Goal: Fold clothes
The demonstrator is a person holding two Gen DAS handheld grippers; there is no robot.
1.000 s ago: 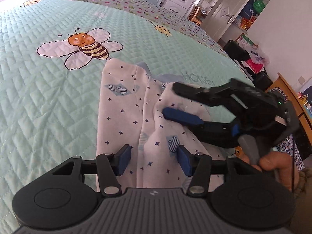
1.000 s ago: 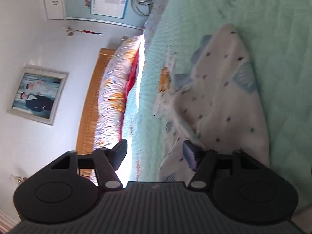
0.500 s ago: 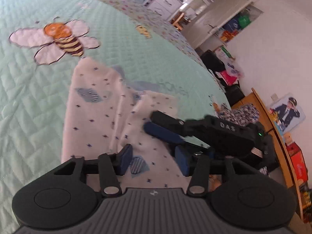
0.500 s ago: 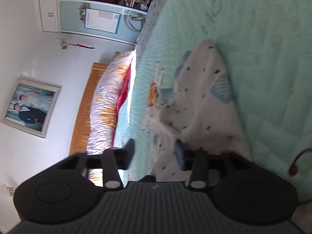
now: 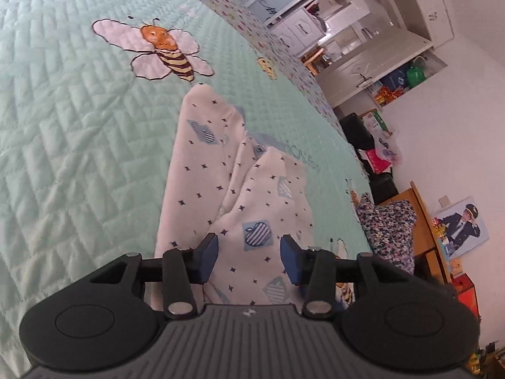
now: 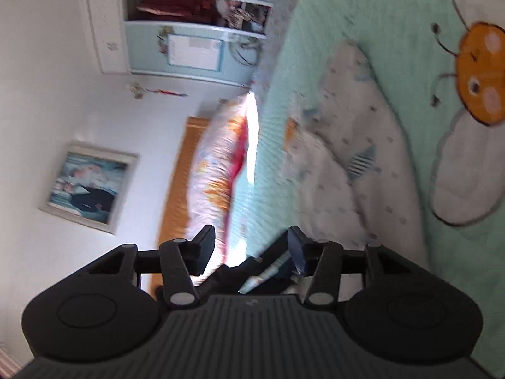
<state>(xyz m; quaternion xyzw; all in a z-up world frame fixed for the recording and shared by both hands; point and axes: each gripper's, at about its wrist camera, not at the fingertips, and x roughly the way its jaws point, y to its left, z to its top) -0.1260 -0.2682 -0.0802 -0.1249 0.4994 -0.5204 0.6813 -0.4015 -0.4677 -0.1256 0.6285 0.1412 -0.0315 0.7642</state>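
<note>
Mint-green quilted bed cover [image 5: 79,158] under white star-print fleece garment [image 5: 202,170], centre frame. Left gripper [image 5: 249,254] and right gripper [image 6: 251,246] fingers opening, pinching nothing. Risks the loose fold springing apart.

A white soft garment [image 5: 240,189] is showing small dark blue stars and blue striped apple patches. It is lying on a mint green quilted bedspread [image 5: 72,145], which is carrying a zigzag stitch pattern and a bee picture [image 5: 164,52] with an orange head, brown and yellow stripes and pale wings. The bedspread border [image 5: 221,3] is showing many small coloured dots on pale blue.
</note>
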